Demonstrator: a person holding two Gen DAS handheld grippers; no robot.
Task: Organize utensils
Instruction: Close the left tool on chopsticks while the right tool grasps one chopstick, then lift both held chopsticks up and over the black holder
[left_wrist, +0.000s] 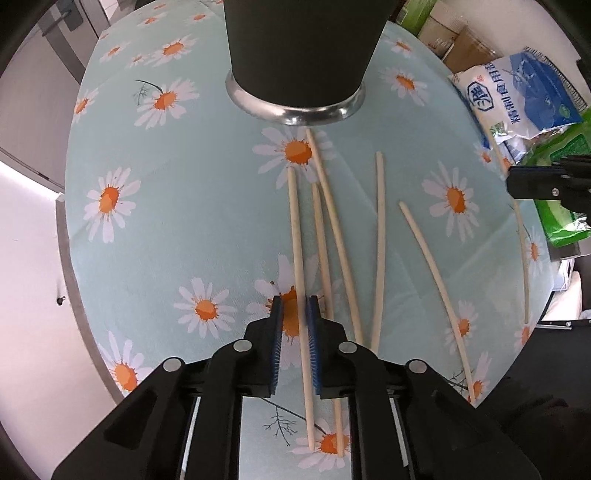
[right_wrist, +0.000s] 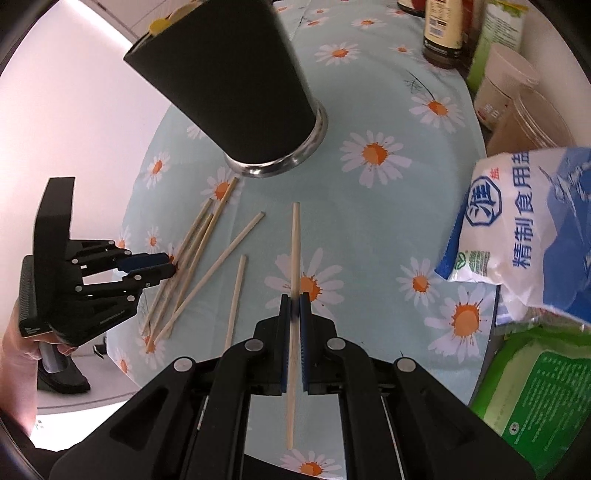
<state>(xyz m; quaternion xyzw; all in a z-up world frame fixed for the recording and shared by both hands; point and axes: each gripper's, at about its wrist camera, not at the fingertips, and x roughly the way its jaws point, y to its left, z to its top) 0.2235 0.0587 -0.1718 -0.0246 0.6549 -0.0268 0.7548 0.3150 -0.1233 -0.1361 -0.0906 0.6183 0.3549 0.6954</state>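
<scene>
While thin wooden chopsticks (left_wrist: 380, 236) litter daisy-print cloth (left_wrist: 192, 229), the right hand-held gripper (right_wrist: 294, 301) clamps one.

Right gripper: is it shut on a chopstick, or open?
Shut on one. In the right wrist view, the right gripper has its fingers pressed against both sides of a chopstick.

The left wrist view looks almost straight down along the left gripper (left_wrist: 295, 317) onto the daisy cloth (left_wrist: 184, 221), close above it, with the black cup (left_wrist: 299, 55) at the far edge. The right wrist view looks steeply down along the right gripper (right_wrist: 294, 314) from a little higher and further right, facing the cup (right_wrist: 236, 85). Both share the cup, the loose chopsticks (left_wrist: 378, 240) near it, the salt bag (right_wrist: 524, 229) at right, and each sees the other gripper.
</scene>
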